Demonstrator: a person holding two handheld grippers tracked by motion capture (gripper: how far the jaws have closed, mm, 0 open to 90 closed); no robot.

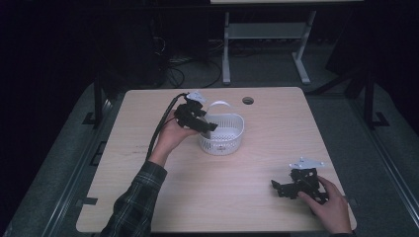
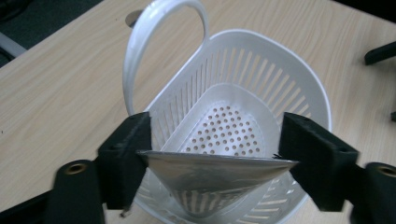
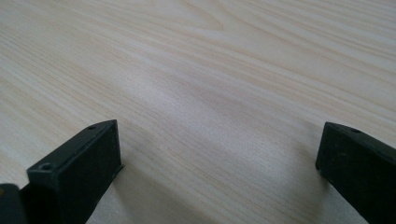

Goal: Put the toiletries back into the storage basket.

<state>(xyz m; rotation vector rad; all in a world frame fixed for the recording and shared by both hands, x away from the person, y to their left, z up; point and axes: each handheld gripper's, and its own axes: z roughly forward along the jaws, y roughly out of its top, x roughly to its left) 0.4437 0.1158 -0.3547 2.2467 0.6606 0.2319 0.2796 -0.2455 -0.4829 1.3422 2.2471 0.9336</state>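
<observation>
A white slotted basket with an upright loop handle stands on the wooden table, a little left of centre. My left gripper hovers over the basket's left rim. In the left gripper view, a silver cone-shaped piece spans both jaws of the left gripper, point down, above the basket and its perforated floor. My right gripper rests low near the table's front right corner. In the right gripper view, the right gripper stands open over bare wood.
A round cable hole sits at the table's far edge behind the basket. The left gripper's cable trails over the table's left part. A desk frame stands on the floor beyond the table.
</observation>
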